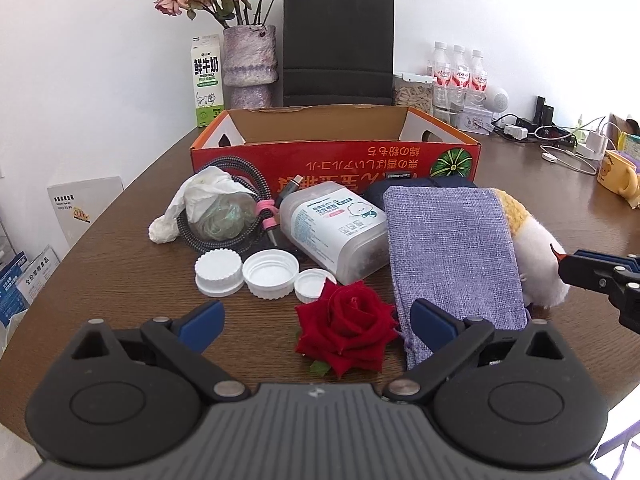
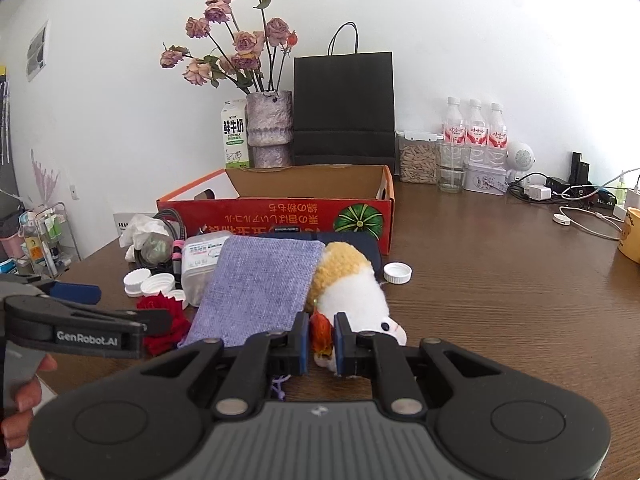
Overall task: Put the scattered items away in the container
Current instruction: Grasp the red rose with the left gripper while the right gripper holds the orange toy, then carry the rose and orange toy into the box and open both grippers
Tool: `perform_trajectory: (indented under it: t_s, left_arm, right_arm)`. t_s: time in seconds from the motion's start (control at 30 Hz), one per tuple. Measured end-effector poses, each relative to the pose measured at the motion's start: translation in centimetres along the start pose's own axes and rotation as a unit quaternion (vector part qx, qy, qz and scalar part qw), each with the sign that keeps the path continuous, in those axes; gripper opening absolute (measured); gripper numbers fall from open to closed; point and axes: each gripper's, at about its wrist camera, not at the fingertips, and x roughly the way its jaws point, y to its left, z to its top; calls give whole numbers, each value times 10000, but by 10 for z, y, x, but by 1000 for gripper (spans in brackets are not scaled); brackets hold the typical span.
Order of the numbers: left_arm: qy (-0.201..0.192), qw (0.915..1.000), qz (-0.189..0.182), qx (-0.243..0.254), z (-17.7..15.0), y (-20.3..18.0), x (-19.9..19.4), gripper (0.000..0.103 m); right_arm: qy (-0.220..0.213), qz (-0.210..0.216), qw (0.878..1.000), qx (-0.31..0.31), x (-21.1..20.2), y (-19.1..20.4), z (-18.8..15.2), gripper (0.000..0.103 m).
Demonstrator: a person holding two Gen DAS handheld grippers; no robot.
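Observation:
A red cardboard box point(image 1: 336, 160) point(image 2: 280, 216) stands open at the back of the pile. In front lie a red rose point(image 1: 346, 326) point(image 2: 164, 322), a purple cloth pouch point(image 1: 452, 248) point(image 2: 256, 286), a white and yellow plush chicken point(image 1: 536, 252) point(image 2: 352, 292), a clear wipes tub point(image 1: 332, 220), three white caps point(image 1: 264, 272), a coiled cable point(image 1: 236, 200) and a crumpled tissue point(image 1: 192, 200). My left gripper point(image 1: 316, 322) is open, its fingers either side of the rose. My right gripper point(image 2: 321, 338) point(image 1: 588, 270) is shut on the chicken's orange comb.
A fourth white cap point(image 2: 397, 272) lies right of the chicken. Behind the box stand a milk carton point(image 1: 206, 80), a vase of dried roses point(image 1: 250, 64), a black paper bag point(image 1: 338, 48) and water bottles point(image 1: 460, 76). Chargers and cables point(image 1: 560, 140) and a yellow mug point(image 1: 618, 174) sit at the right.

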Motion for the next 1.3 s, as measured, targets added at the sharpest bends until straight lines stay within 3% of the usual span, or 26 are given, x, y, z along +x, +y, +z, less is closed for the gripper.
perform_trajectory:
  t_s: [0.07, 0.3, 0.4, 0.9, 1.07, 1.3]
  left_arm:
    - [26, 10000, -32, 12, 1, -2, 4, 93]
    - [189, 9993, -238, -207, -3, 5, 12, 52]
    - [70, 9992, -285, -260, -4, 7, 9, 42]
    - [-369, 9984, -318, -274, 14, 15, -9, 32]
    - [-811, 9955, -358, -325, 46, 18, -16, 32]
    - [-1485, 9851, -602, -624, 110, 14, -11, 32]
  right_arm:
    - [-16, 20, 10000, -10, 2, 1, 1, 12]
    - [-1, 83, 10000, 3, 7, 3, 0, 12]
    - [-15, 79, 10000, -5, 7, 4, 0, 12]
    - [-409, 86, 9991, -78, 11, 7, 23, 12]
    - [-648, 143, 9976, -176, 21, 8, 48, 12]
    - [-941, 178, 9954, -20, 57, 5, 98, 12]
